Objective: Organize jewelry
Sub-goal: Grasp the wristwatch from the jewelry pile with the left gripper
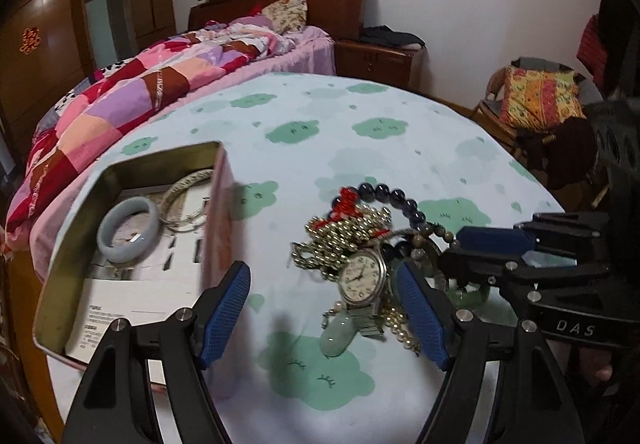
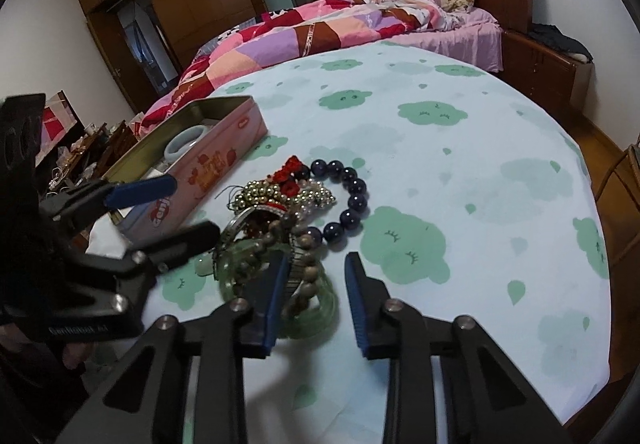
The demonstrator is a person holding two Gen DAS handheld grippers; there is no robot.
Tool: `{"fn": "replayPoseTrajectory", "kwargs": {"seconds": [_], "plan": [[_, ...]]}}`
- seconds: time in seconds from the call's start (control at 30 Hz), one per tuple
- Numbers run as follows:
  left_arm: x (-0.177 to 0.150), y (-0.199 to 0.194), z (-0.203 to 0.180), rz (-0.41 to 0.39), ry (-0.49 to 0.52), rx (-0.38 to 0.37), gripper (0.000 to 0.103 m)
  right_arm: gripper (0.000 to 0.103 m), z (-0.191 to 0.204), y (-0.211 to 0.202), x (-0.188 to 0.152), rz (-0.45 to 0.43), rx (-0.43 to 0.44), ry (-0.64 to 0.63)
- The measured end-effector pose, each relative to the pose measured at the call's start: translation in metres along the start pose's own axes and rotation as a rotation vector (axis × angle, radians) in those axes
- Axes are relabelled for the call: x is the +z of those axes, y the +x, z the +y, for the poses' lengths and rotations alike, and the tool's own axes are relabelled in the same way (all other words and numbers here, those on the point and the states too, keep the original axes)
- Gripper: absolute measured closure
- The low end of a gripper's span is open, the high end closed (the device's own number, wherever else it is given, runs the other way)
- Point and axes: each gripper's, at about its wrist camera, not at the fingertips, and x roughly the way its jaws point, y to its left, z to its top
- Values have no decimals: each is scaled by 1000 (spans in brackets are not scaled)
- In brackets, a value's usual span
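Note:
A heap of jewelry lies on the cloud-print cloth: a wristwatch (image 1: 362,278), a gold bead chain (image 1: 340,240), a dark bead bracelet (image 1: 396,198) (image 2: 352,196), a pale green pendant (image 1: 340,336) and a green glass bangle (image 2: 320,308). A pink tin (image 1: 218,220) (image 2: 200,172) stands open at the left and holds a pale jade bangle (image 1: 128,230) and thin silver bangles (image 1: 188,200). My left gripper (image 1: 326,318) is open, just before the watch. My right gripper (image 2: 316,300) is open over the green bangle; it also shows in the left wrist view (image 1: 452,260).
The round table (image 2: 460,172) carries the cloth. Behind it stands a bed with a patchwork quilt (image 1: 132,96), a wooden nightstand (image 1: 376,60) and wardrobes (image 2: 192,4). A chair with a yellow cushion (image 1: 540,96) stands at the right.

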Motion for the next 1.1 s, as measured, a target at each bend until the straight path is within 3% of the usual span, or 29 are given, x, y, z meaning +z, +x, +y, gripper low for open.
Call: {"fn": "replayPoseTrajectory", "kwargs": {"seconds": [0.17, 0.23, 0.33, 0.43, 0.5, 0.57, 0.7, 1.1], "plan": [[-1, 13, -2, 30, 9, -4, 29, 76, 2, 2, 0, 5, 4, -9], [-1, 14, -4, 30, 20, -16, 37, 79, 2, 3, -1, 2, 3, -11], [-1, 16, -5, 37, 33, -18, 47, 92, 5, -2, -2, -19, 6, -29], [0, 14, -3, 33, 31, -30, 63, 93, 5, -8, -1, -43, 15, -30], [1, 13, -2, 34, 39, -38, 86, 93, 3, -12, 1, -64, 17, -18], [1, 11, 0, 32, 31, -45, 92, 93, 1, -17, 2, -84, 19, -5], [1, 7, 3, 27, 13, -61, 94, 93, 2, -24, 6, -111, 29, 6], [16, -29, 13, -88, -11, -52, 94, 93, 5, -44, 16, -179, 36, 12]]}}
